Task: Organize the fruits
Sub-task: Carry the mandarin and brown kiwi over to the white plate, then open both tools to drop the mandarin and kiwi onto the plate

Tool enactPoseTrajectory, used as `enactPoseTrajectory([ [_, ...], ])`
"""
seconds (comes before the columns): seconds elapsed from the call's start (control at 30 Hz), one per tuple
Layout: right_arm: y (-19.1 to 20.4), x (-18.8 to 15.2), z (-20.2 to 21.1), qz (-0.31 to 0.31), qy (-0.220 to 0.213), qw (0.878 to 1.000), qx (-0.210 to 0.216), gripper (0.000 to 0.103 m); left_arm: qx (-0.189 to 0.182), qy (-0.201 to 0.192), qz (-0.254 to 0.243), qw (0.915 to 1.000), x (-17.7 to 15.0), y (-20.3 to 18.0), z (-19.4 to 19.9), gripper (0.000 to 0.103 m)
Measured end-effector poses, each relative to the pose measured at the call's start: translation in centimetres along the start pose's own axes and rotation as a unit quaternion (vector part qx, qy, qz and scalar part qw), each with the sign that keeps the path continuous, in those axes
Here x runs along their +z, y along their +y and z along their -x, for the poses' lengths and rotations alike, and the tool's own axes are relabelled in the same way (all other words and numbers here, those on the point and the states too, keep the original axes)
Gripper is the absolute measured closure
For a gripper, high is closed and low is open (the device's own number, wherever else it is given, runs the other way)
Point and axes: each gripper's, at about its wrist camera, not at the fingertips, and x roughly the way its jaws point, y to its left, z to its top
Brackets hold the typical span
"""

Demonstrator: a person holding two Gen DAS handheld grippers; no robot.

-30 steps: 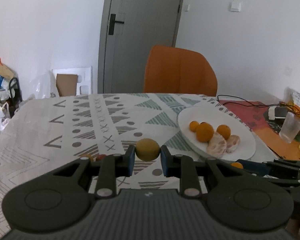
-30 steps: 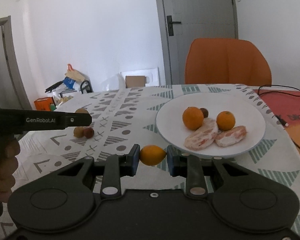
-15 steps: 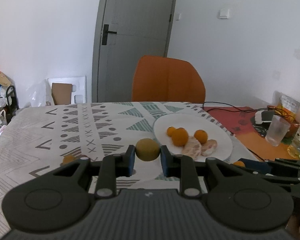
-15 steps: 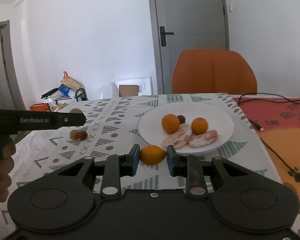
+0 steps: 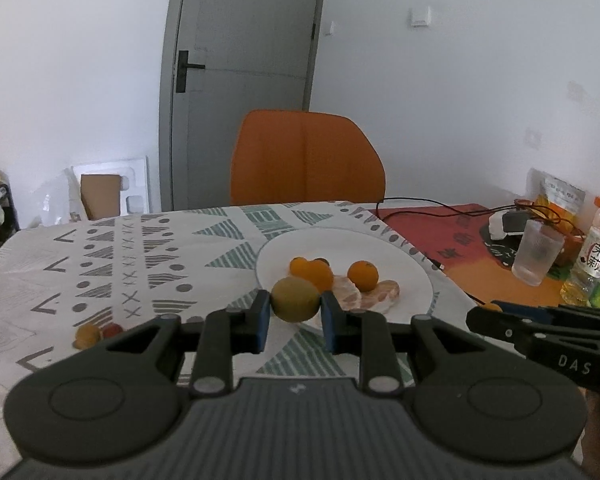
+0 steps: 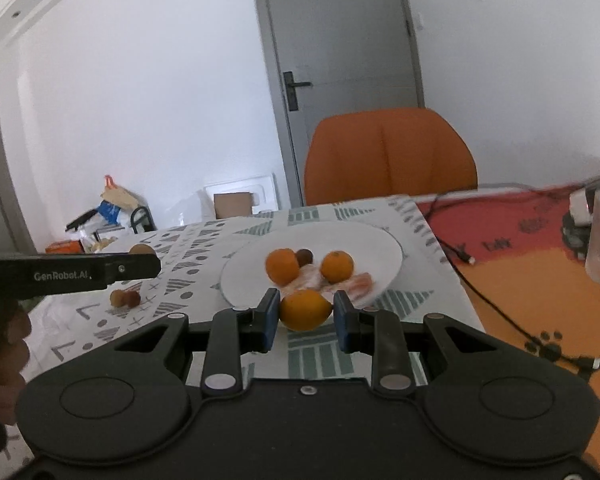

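Here, left gripper (image 5: 295, 322): jaws clamped on a round yellow-green fruit (image 5: 295, 300), held above the near rim of the white round plate (image 5: 396, 252). Right gripper (image 6: 305, 320): jaws clamped on a small orange citrus fruit (image 6: 305, 309), also off the worktop, by the plate's near rim. Plate sits on the patterned white tablecloth (image 5: 140, 264), toward the worktop's far right part, beside a red-and-orange mat (image 6: 520, 264). On the plate: two whole oranges (image 6: 283, 265), one small dark round fruit (image 6: 304, 256), peeled citrus pieces (image 5: 364, 298). Two small fruits, one yellowish, one reddish (image 6: 125, 298), lie on the cloth toward the left edge. Ribbed clear glass (image 5: 537, 252) on the mat. Orange chair (image 5: 306, 158) at the far edge.
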Motion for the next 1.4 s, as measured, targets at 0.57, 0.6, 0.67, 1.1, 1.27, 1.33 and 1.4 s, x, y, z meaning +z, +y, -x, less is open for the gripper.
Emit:
enactPoseTrajectory([
  [0.57, -1.9, 0.5, -3.1, -0.008, 0.000, 1.000, -0.012, 0.076, -0.016, 0.038, -0.013, 0.9991, 0.7, -0.6, -6.2, 0.078],
  [0.6, -1.9, 0.5, -3.3, -0.008, 0.001, 1.000, -0.009, 0.076, -0.016, 0.040, -0.015, 0.9990, 0.8, -0.6, -6.5, 0.078],
  [0.67, -1.9, 0.7, -3.8, -0.007, 0.003, 1.000, -0.008, 0.076, -0.017, 0.045, -0.015, 0.9988, 1.0, -0.6, -7.0, 0.078],
  [1.1, -2.7, 2.1, -6.5, 0.003, 0.012, 1.000, -0.006, 0.076, -0.002, 0.062, -0.008, 0.9981, 1.9, 0.2, -8.9, 0.074],
  [1.27, -2.9, 2.4, -8.0, 0.018, 0.015, 1.000, -0.014, 0.076, 0.008, 0.057, -0.012, 0.9983, 1.9, 1.1, -8.2, 0.060],
  [1.33, -2.9, 2.7, -8.8, 0.019, 0.014, 1.000, -0.014, 0.076, 0.016, 0.057, -0.009, 0.9982, 1.8, 1.6, -8.1, 0.057],
  [1.4, -2.8, 2.9, -9.5, 0.022, 0.013, 1.000, -0.015, 0.076, 0.024, 0.059, -0.003, 0.9980, 1.7, 2.3, -8.0, 0.055],
])
